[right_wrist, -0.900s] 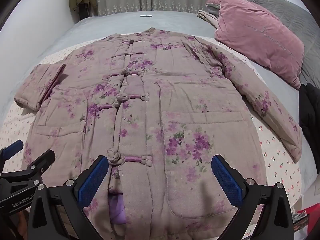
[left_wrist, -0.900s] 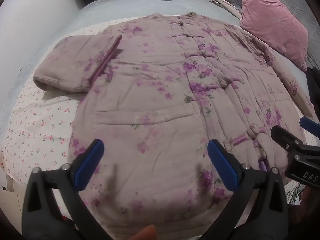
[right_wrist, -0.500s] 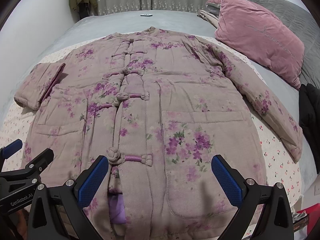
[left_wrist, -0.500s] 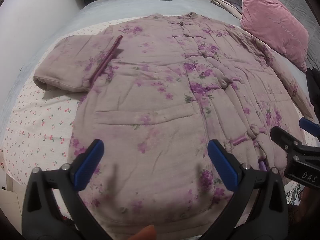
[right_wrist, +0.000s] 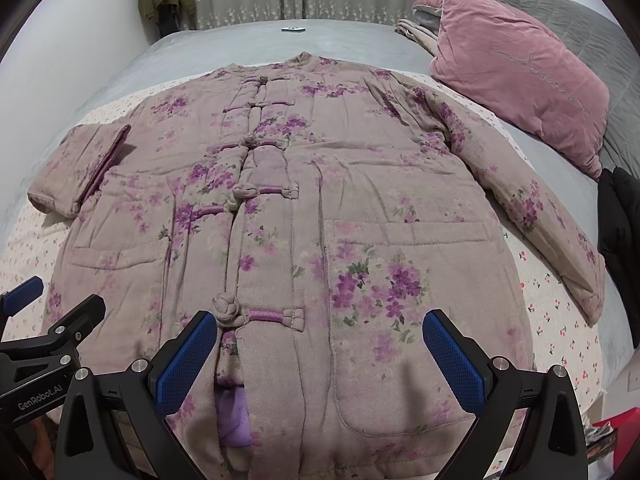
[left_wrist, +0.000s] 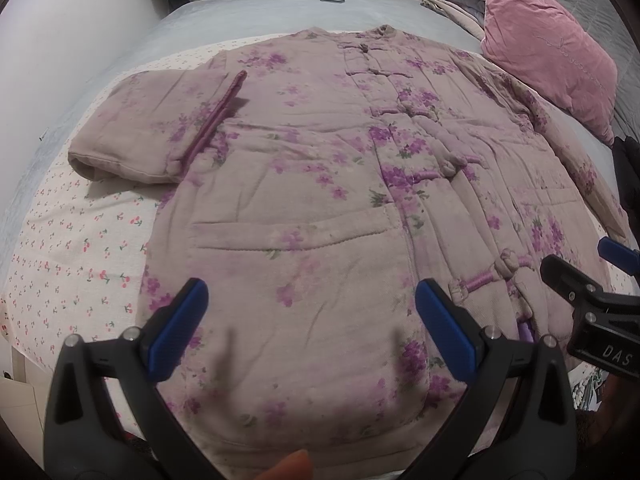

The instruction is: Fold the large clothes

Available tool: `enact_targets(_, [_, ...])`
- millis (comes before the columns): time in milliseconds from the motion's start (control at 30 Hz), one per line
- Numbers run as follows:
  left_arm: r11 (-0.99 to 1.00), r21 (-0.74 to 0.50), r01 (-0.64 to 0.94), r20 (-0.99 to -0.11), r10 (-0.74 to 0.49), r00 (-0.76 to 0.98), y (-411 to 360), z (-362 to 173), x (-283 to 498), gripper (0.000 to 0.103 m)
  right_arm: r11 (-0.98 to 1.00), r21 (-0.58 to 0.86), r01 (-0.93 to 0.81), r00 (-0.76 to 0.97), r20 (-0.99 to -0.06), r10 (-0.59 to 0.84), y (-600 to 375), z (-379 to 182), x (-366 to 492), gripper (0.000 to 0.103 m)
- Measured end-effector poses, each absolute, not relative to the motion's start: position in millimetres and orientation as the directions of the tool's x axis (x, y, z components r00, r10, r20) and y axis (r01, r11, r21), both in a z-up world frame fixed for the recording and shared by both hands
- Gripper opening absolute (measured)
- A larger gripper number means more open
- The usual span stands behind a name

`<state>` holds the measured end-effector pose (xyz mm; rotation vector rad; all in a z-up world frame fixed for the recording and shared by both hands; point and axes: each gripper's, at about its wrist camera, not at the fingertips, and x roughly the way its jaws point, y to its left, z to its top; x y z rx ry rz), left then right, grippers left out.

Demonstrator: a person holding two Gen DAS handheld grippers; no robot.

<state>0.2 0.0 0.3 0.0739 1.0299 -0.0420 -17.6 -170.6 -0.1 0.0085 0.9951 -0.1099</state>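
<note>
A long padded coat (left_wrist: 320,184), dusty pink with purple flowers and knot buttons, lies flat and face up on the bed; it also shows in the right wrist view (right_wrist: 320,208). Its left sleeve (left_wrist: 156,136) is folded in over the body; its right sleeve (right_wrist: 532,208) lies stretched out. My left gripper (left_wrist: 312,324) is open and empty above the hem's left part. My right gripper (right_wrist: 320,352) is open and empty above the hem near the lowest knot button (right_wrist: 228,312). Each gripper shows at the edge of the other's view.
A cherry-print sheet (left_wrist: 80,248) covers the bed under the coat. A pink velvet pillow (right_wrist: 520,88) and folded bedding lie at the far right. A black garment (right_wrist: 620,216) lies at the right edge. A wall runs along the left; a small remote (right_wrist: 293,29) lies far back.
</note>
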Motion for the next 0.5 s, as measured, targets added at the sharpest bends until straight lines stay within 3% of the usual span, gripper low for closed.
enact_targets(500, [0.997, 0.045, 0.068, -0.857, 0.003, 0.516, 0.5, 0.4, 0.3, 0.103, 0.995, -0.044, 0.094, 0.542, -0.836, -0.088, -169.9, -2.0, -18.6, 0.103])
